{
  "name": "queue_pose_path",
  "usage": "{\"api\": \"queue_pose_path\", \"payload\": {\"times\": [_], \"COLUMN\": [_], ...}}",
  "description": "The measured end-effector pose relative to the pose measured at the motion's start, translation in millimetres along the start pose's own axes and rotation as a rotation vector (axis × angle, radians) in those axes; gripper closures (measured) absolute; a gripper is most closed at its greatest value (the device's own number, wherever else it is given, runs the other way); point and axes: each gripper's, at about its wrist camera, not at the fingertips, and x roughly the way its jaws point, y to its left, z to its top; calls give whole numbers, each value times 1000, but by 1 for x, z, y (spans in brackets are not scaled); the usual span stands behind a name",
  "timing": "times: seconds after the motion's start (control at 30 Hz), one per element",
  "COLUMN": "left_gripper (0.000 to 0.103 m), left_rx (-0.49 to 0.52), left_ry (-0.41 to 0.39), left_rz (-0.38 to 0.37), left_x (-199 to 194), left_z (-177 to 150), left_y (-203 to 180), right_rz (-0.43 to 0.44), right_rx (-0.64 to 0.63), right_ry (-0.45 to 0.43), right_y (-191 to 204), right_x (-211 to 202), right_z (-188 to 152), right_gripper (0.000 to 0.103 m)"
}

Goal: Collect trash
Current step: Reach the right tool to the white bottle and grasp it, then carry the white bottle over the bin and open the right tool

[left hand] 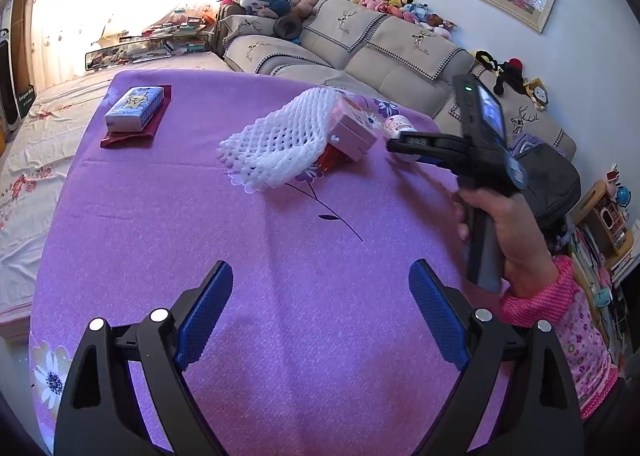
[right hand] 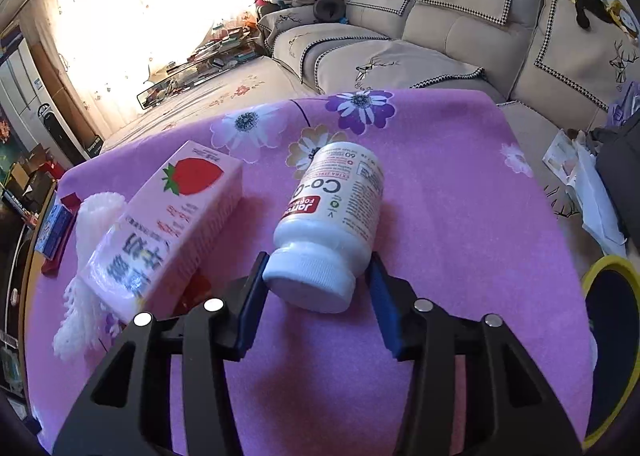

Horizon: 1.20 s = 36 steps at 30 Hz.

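Nearest in the left wrist view, the left gripper point(left hand: 320, 272) hangs over bare purple cloth with the jaws spread wide and nothing btw. them. It is idle for now.

In the right wrist view, the right gripper point(right hand: 317, 262) is at the white pill bottle point(right hand: 332, 212), which lies on its side on the surface point(right hand: 460, 216), cap end toward the jaws. The jaws stand half closed around the cap and neck. The left pad seems to touch and the right pad is just beside the bottle wall. I cannot tell if they really press yet.

Step in hand, prob.: grip this bottle.
- The bottle is round and can roll, so bring both pads in evenly and do not push from one side only.
- The bottle lies a bit slanted to the jaws; turn the wrist to match its axis, or the cap may slip out.
- Take it deeper, on the neck or body rather than the cap edge.
- Lift straight up, then carry it right toward the yellow-rimmed container point(right hand: 608, 296), likely the bin.

Just left of the bottle, apart from it, lies the pink strawberry milk carton point(right hand: 176, 216), partly on a white foam net point(right hand: 92, 216). Do not knock it w/ the left jaw. Farther off is the beige sofa point(right hand: 440, 36).
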Motion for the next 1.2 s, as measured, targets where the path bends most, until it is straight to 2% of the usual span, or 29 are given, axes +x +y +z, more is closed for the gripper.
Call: {"api": "queue_pose_path", "payload": {"times": [0.4, 0.7, 0.8, 0.9, 1.07, 1.2], "left_gripper": [15, 14, 14, 14, 14, 14], "left_rx": [38, 84, 114, 149, 208, 228], "left_ry": [20, 23, 29, 32, 24, 44], "left_rz": [-17, -20, -13, -10, -18, -31], "left_x": [8, 10, 15, 20, 26, 36], "left_z": [-1, 0, 2, 7, 16, 22], "left_y": [-18, -38, -46, -56, -78, -91], "right_rz": [134, 190, 152, 45, -147, -205], "right_rx": [-77, -77, -42, 36, 164, 220], "right_ry": [-45, -87, -112, -119, -77, -41], "right_y": [-19, -41, -68, -118, -205, -244], "right_x": [-89, -142, -163, -172, -156, -136], "right_z": [-59, -81, -88, -93, -105, -112], "right_gripper": [58, 58, 58, 58, 58, 58]}}
